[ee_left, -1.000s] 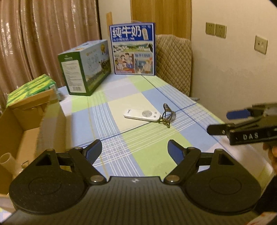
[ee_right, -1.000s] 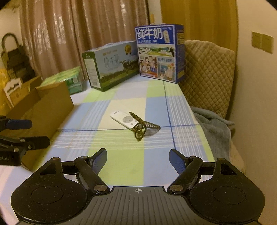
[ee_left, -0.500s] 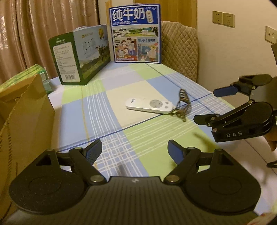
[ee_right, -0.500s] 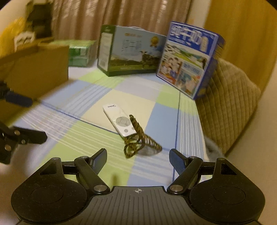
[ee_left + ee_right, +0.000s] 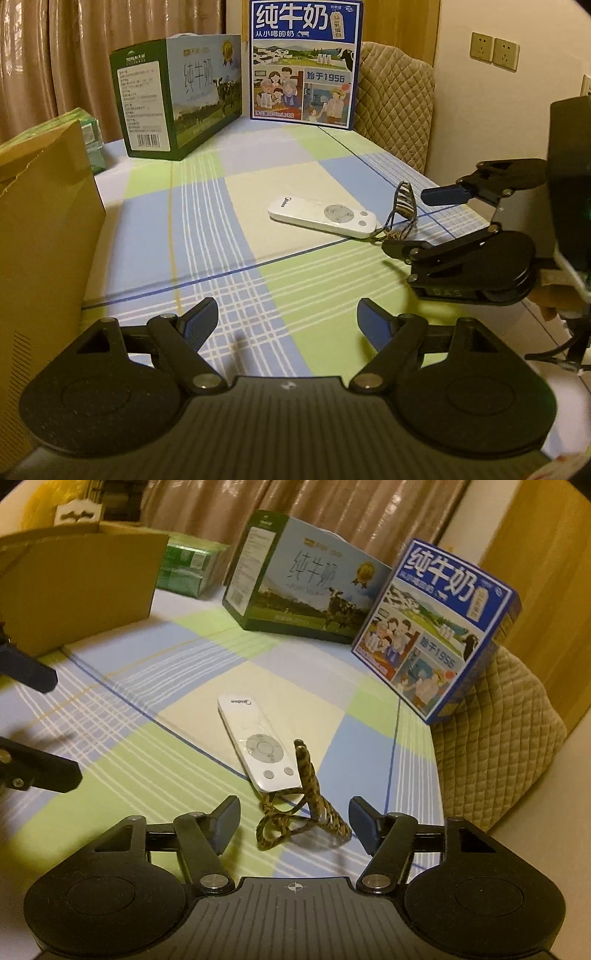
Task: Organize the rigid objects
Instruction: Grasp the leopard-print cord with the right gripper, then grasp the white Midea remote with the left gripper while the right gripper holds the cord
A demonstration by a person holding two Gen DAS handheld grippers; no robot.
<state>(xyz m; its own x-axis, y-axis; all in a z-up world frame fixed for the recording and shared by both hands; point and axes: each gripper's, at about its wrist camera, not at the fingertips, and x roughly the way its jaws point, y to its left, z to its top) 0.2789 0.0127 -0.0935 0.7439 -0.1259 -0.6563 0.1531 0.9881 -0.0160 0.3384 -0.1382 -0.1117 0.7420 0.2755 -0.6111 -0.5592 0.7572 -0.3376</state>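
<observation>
A white remote [image 5: 321, 216] lies on the checked tablecloth [image 5: 236, 229], with a braided brown cord [image 5: 403, 206] tied to its near end. In the right wrist view the remote [image 5: 258, 744] lies just ahead and the cord [image 5: 303, 805] stands between my open right fingers. My right gripper [image 5: 293, 819] is open around the cord, not touching it; it also shows in the left wrist view [image 5: 424, 221]. My left gripper [image 5: 286, 321] is open and empty, low over the cloth, short of the remote.
A brown cardboard box [image 5: 40, 229] stands at the left. A green milk carton [image 5: 177, 96], a blue milk carton [image 5: 304, 62] and a green pack [image 5: 188, 566] stand at the back. A quilted chair back [image 5: 395, 110] is at the right edge.
Both grippers have moved forward and lower toward the remote. The right gripper has closed in so the cord now sits between its open fingers.
</observation>
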